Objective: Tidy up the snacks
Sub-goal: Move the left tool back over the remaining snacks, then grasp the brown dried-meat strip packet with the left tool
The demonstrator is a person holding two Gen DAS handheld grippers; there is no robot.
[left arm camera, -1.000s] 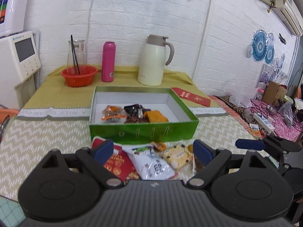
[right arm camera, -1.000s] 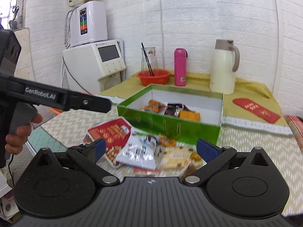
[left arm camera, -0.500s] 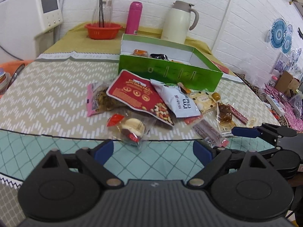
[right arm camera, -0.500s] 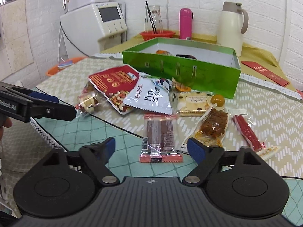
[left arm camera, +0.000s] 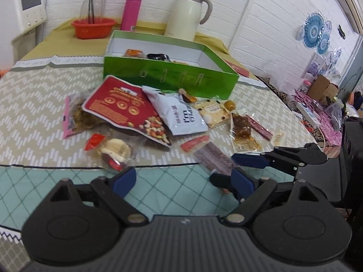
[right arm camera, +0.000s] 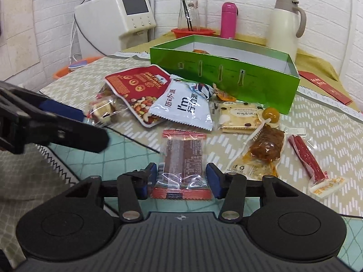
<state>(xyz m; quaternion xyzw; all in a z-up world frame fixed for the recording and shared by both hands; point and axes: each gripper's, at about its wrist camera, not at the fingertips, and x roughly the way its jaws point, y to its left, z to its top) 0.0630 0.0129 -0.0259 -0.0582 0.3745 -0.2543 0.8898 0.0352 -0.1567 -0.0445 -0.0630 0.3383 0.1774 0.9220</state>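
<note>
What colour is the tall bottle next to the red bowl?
The bottle is bright pink, clearest in the right wrist view.

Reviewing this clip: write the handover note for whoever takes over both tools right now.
Right tool: jaws have just been closing around the clear red-edged bar packet, not yet pressing on it.
Left tool: open, empty, near the wrapped round cake.
Done: a few snacks already lie in the green box.
Left: the red nut bag, white pouch and smaller packets are loose on the table in front of the box.
</note>
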